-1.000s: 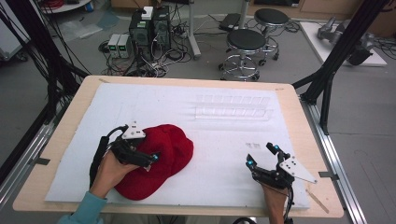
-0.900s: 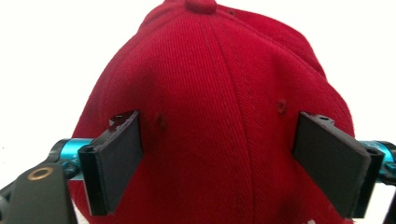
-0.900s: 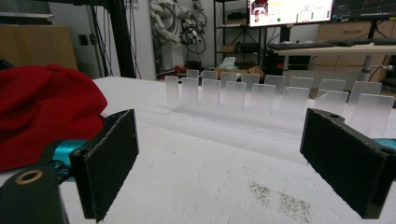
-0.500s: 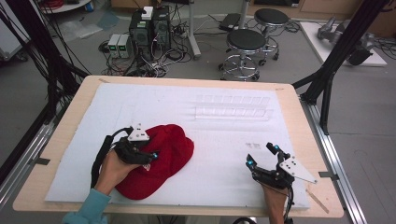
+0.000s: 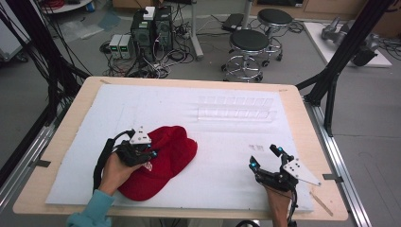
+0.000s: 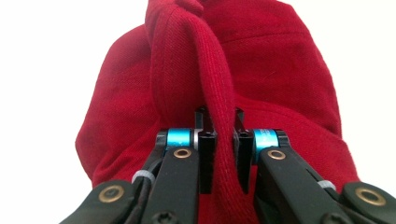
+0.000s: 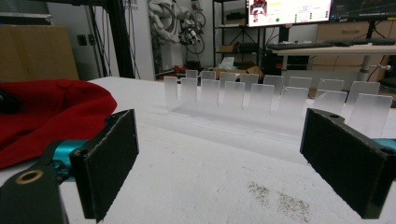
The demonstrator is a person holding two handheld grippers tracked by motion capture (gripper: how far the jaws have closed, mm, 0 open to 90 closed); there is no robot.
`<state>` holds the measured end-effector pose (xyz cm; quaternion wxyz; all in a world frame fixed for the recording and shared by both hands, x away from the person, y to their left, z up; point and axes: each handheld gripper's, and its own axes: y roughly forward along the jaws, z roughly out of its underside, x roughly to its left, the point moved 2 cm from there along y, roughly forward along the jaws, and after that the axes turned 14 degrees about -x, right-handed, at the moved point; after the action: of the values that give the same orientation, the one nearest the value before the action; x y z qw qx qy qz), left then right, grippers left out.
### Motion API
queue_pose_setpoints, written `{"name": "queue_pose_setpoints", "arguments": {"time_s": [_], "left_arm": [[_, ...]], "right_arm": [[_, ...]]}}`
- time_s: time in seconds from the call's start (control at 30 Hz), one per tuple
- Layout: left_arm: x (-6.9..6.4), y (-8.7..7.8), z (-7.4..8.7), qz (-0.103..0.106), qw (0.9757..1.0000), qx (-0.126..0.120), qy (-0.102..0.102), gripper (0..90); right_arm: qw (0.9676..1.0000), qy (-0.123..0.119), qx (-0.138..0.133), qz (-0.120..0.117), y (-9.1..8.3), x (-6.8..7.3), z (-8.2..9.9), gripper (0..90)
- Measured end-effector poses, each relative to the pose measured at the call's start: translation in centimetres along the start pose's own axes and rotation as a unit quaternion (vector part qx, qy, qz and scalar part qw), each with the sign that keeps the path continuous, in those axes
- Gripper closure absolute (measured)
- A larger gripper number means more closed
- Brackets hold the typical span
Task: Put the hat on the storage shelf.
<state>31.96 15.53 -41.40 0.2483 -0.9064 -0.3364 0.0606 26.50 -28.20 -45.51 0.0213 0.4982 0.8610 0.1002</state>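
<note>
Your left gripper [image 6: 223, 161], spread a second ago, has just closed its jaws, pinching a fold of the red cotton baseball cap [image 5: 166, 158]; your right gripper [image 5: 265, 158] stays spread.

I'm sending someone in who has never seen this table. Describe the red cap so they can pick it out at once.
Start at the white mat that covers the wooden table, and go to its near left part. The red cap lies there, with the left gripper shut on a raised fold of its cloth. It is the only red, soft thing on the mat; the clear plastic rack farther back is stiff and see-through.
</note>
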Motion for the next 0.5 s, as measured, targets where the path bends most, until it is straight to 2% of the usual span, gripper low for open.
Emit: {"name": "queue_pose_setpoints", "arguments": {"time_s": [0.23, 0.3, 0.37, 0.43, 0.5], "left_arm": [[0.1, -0.3, -0.1, 0.002, 0.9999, -0.009, -0.007, 85.0], [0.2, -0.6, -0.2, 0.006, 0.9997, -0.02, -0.013, 85.0], [0.4, -0.9, -0.3, 0.016, 0.9989, -0.035, -0.028, 85.1], [0.5, -1.1, -0.4, 0.021, 0.9982, -0.042, -0.037, 85.1], [0.7, -1.3, -0.5, 0.02, 0.9982, -0.043, -0.038, 85.1]], "right_arm": [[1.0, -0.002, 0.0, 0.0, 0.1, 0.0, 0.0, 10.5], [1.0, -0.005, 0.001, 0.001, 0.1, 0.0, 0.0, 10.5], [1.0, -0.007, 0.001, -0.002, 0.1, 0.1, 0.0, 10.5], [1.0, -0.007, 0.002, -0.001, 0.1, 0.1, 0.0, 10.5], [1.0, -0.008, 0.005, 0.0, 0.2, 0.1, 0.0, 10.5]]}}
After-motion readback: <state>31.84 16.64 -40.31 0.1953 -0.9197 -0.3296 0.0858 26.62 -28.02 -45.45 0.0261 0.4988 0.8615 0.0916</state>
